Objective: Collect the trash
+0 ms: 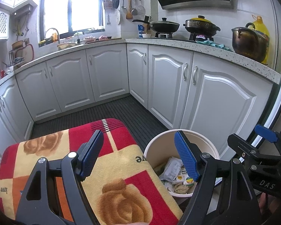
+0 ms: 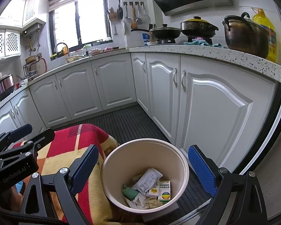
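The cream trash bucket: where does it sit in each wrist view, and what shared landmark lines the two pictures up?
Left wrist: trash bucket at lower right, partly behind the left gripper's right finger.
Right wrist: lower centre, between the open fingers of the right gripper, its contents in view.
Shared landmark: the red and yellow blanket directly left of it.

Light source: daylight came through the window [image 1: 73, 9] at the upper left of both views.
Glare: the panes were blown out to white.
Brightness: the room was evenly bright, with soft shadows.
Distortion: strong fisheye bending, with dark vignetted corners.
Sharpness: mostly sharp, softer at the rim.
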{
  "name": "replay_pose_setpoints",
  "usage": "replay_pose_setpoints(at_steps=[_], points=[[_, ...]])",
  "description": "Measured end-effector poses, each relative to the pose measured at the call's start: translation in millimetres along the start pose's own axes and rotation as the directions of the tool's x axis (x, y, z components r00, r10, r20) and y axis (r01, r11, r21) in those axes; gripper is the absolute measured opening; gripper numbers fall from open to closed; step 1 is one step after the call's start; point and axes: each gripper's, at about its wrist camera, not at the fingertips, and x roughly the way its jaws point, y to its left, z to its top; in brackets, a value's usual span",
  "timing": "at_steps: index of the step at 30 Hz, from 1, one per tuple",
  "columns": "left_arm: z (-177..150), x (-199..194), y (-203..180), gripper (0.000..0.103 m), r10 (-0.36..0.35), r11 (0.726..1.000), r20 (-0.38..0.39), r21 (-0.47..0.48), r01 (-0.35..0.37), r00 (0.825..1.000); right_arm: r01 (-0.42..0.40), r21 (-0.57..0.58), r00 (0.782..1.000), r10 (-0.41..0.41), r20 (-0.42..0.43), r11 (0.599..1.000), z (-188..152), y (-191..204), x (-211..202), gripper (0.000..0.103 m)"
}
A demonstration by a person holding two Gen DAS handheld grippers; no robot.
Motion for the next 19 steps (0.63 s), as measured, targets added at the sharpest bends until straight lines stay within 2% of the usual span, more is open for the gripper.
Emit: replay_pose_setpoints(at_steps=[19], points=[[-2.5,-0.4,3.3,0.077,0.003,1.000,0.016,0.011,-0.003,1.000,0.005,-0.005,1.000,-0.005,-0.018,1.000,-2.2,1.0,4.6,0.095]])
